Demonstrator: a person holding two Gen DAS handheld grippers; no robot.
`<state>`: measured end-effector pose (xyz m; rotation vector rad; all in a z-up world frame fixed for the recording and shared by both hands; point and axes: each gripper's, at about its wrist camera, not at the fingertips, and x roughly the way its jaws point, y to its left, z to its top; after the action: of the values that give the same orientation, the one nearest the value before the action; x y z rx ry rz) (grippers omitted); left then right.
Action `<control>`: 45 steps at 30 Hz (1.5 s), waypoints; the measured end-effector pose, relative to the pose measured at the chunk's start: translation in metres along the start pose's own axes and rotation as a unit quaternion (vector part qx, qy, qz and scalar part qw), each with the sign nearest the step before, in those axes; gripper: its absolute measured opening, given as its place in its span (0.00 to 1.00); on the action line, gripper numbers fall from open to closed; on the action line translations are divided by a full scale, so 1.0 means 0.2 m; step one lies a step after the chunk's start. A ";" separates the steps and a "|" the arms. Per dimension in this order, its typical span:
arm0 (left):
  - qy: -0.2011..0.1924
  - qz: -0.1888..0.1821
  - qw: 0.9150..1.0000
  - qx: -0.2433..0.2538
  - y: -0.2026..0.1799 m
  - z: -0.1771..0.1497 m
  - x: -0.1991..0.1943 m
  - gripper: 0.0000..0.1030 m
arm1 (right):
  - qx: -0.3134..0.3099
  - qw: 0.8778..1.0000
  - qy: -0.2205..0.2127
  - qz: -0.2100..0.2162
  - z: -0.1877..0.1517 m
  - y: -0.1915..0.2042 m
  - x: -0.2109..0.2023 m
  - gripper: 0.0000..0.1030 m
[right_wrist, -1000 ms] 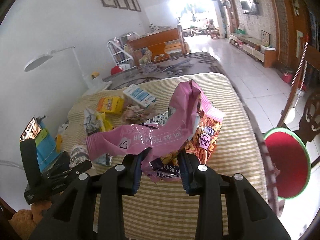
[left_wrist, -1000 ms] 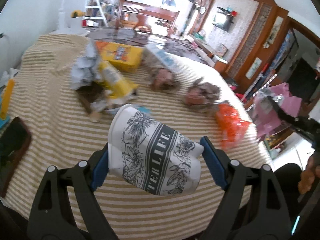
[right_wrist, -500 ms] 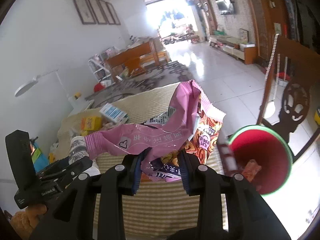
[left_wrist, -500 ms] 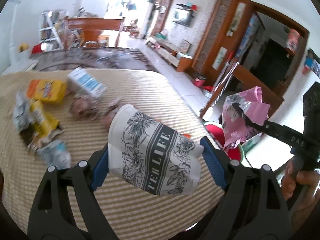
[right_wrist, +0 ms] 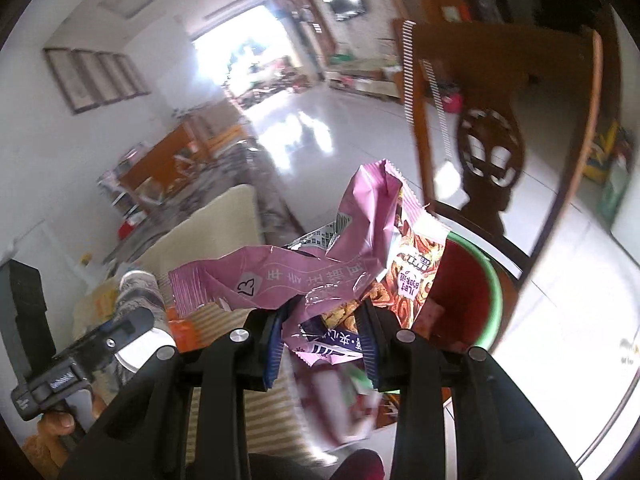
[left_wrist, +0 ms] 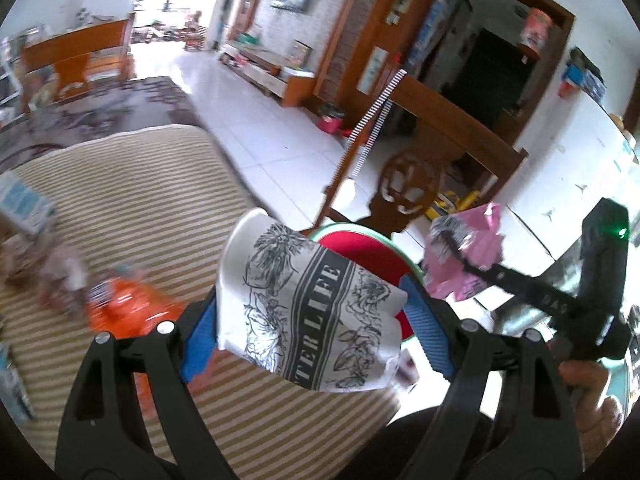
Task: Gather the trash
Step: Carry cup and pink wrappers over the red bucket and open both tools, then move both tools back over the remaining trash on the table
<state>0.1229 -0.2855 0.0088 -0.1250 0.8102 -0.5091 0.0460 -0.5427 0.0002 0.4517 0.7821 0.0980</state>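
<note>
My left gripper [left_wrist: 316,320] is shut on a crushed white paper cup [left_wrist: 308,304] printed with black flowers, held above the table's right edge in front of a red bin with a green rim [left_wrist: 368,248]. My right gripper [right_wrist: 324,344] is shut on a pink snack bag [right_wrist: 304,272], held just left of the same bin [right_wrist: 472,300]. From the left wrist view the pink bag [left_wrist: 464,260] hangs to the right of the bin. In the right wrist view the left gripper with the cup [right_wrist: 136,292] is at lower left.
An orange wrapper [left_wrist: 128,308], a blue-white carton [left_wrist: 24,204] and other blurred trash lie on the striped tablecloth [left_wrist: 132,204]. A dark wooden chair [left_wrist: 416,184] stands behind the bin on the white tiled floor [left_wrist: 280,148].
Both grippers have swung right, away from the table's trash pile toward the bin. The bin now sits close behind both held items. Grips are unchanged.
</note>
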 end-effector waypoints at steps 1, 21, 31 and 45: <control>0.005 -0.008 1.000 0.005 -0.03 0.02 0.04 0.79 | 0.008 1.000 0.001 -0.004 0.00 -0.04 0.01 0.31; 0.057 -0.073 0.996 -0.007 -0.13 0.06 0.30 0.92 | 0.079 0.996 0.024 -0.016 -0.06 -0.26 0.13 0.61; 0.016 -0.031 0.999 -0.017 -0.03 -0.01 0.03 0.92 | 0.040 0.999 0.002 0.035 0.02 0.05 -0.01 0.68; -0.053 0.182 0.971 -0.148 0.82 -0.27 -0.59 0.92 | -0.068 0.990 0.065 0.106 -0.14 0.66 0.08 0.73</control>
<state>0.0797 -0.0802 0.0008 -0.2715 0.7786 -0.0312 0.0483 -0.4103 0.0277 0.4001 0.8474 0.3804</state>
